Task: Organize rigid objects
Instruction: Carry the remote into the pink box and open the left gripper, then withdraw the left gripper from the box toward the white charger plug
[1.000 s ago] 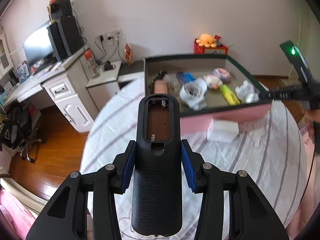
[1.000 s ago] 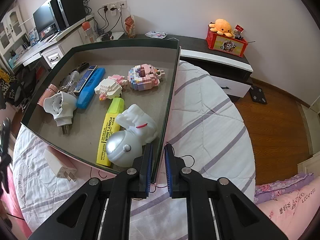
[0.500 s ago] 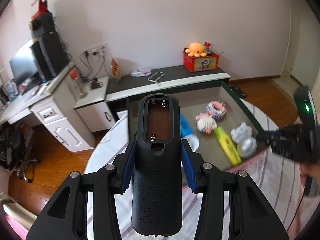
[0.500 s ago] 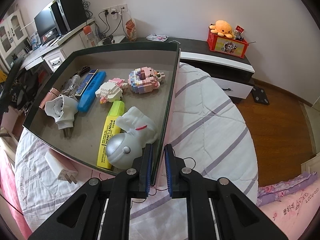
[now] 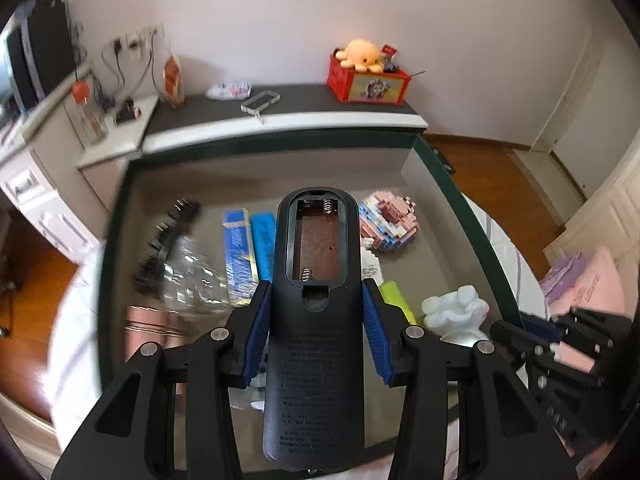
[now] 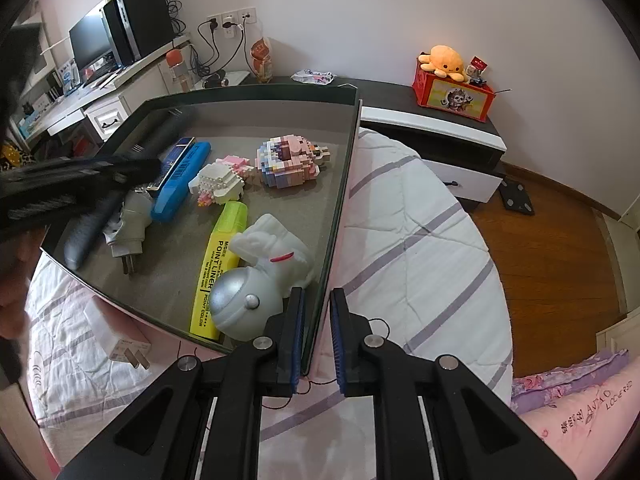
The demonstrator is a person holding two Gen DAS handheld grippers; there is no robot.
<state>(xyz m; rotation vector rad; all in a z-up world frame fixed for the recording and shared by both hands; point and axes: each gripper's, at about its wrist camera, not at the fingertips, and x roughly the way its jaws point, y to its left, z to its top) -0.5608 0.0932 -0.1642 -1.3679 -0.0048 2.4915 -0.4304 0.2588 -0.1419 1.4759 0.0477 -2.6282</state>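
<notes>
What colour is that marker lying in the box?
Yellow marker with black lettering, clearest in the right wrist view.

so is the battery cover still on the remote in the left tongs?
No, the remote clamped in the left tongs shows an open battery bay with bare springs and no cover.

Left gripper [image 5: 316, 320] with black remote [image 5: 316, 344] moved from beside the tray [image 6: 240, 98] to above its contents.

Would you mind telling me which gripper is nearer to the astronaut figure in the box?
Right. The right gripper grips the box wall directly beside the astronaut figure. The left gripper, holding the black remote, is above the box's opposite side.
</notes>
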